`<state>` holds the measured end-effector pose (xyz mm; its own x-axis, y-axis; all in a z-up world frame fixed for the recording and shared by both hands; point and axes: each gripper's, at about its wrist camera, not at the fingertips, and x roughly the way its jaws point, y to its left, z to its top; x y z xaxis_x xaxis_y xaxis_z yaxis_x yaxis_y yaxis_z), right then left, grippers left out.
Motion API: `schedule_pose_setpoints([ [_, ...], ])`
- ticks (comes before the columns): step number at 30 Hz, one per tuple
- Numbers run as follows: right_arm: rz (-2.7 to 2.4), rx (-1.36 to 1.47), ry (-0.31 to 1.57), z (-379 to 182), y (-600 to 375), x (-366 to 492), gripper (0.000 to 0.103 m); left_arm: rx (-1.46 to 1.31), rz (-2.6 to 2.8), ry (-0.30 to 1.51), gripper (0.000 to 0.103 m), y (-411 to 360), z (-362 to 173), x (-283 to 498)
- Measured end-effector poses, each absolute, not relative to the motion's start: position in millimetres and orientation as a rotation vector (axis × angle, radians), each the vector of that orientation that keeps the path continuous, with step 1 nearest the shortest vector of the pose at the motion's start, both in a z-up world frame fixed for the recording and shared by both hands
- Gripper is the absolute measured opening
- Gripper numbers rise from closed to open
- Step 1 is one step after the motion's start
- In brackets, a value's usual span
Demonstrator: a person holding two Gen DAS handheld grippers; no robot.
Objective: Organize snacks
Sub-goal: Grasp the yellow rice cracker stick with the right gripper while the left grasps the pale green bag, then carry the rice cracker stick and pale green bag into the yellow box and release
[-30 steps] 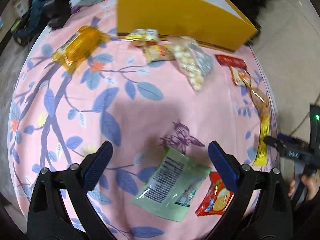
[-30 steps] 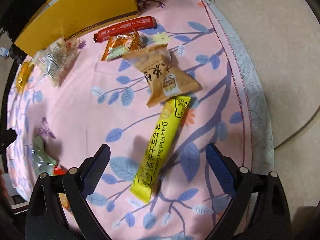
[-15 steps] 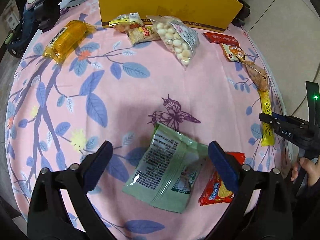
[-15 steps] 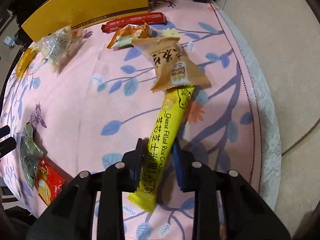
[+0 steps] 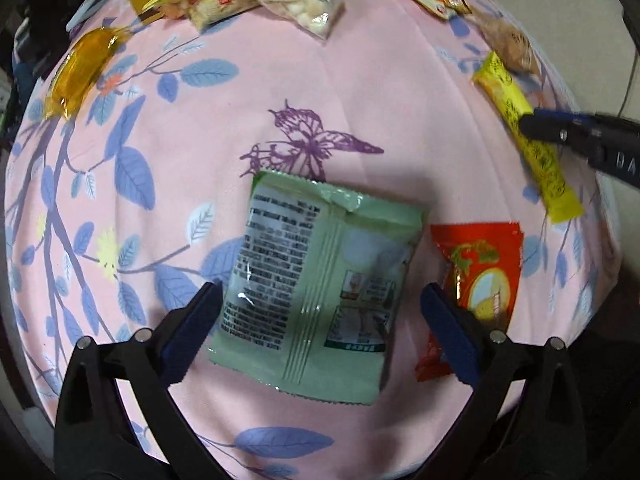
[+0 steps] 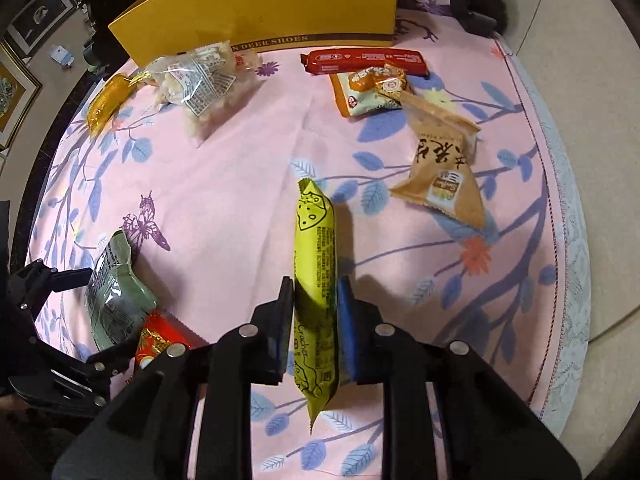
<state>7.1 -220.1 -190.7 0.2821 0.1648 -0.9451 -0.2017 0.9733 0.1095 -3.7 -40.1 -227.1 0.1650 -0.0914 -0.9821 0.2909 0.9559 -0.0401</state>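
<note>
- While the left gripper (image 5: pixel 320 322) hangs wide open over the bench (image 5: pixel 360 100), the green packet (image 5: pixel 316 292) lies flat between its fingers, untouched.
- Just right of it lies a red packet (image 5: pixel 480 276).
- Farther right, the right gripper (image 6: pixel 314 296) has just closed on the yellow cracker stick (image 6: pixel 316 248), pads pressing both sides.

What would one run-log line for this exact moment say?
right gripper: shut on yellow cracker stick | left gripper: open, straddling green packet | yellow box: no snacks seen inside
</note>
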Motion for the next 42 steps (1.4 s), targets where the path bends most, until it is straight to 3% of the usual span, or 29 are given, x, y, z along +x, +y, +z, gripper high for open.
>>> schedule_pose_setpoints([
  [10,0.262,-0.035,1.340,-209,-220,17,0.024,0.183,-0.230,1.342,0.100,-46,-232,-11],
  [13,0.269,-0.027,1.347,-210,-220,16,0.027,0.173,-0.226,1.316,0.089,-46,-227,-17],
  [15,0.294,0.001,1.350,-211,-221,16,0.043,0.173,-0.220,1.302,0.080,-47,-221,-25],
  [16,0.363,0.041,1.354,-213,-220,16,0.068,0.169,-0.219,1.301,0.078,-47,-220,-26],
  [17,0.424,0.065,1.360,-215,-217,17,0.099,0.167,-0.217,1.300,0.076,-47,-219,-27],
  [18,0.495,0.087,1.391,-220,-212,17,0.102,0.164,-0.216,1.296,0.072,-47,-218,-28],
  [21,0.457,-0.053,1.399,-219,-195,12,0.102,0.156,-0.219,1.274,0.044,-47,-212,-31],
  [25,0.414,-0.168,1.400,-220,-181,6,0.102,0.166,-0.224,1.270,0.039,-48,-208,-32],
  [31,0.380,-0.133,1.383,-210,-193,8,0.083,0.146,-0.220,1.262,0.032,-40,-209,-29],
  [33,0.335,-0.167,1.350,-206,-196,7,0.058,0.150,-0.222,1.262,0.031,-41,-209,-23],
  [34,0.299,-0.197,1.328,-205,-200,5,0.021,0.151,-0.223,1.262,0.031,-43,-210,-19],
  [42,0.329,-0.068,1.258,-185,-223,12,0.021,0.118,-0.211,1.223,0.030,-42,-194,-2],
])
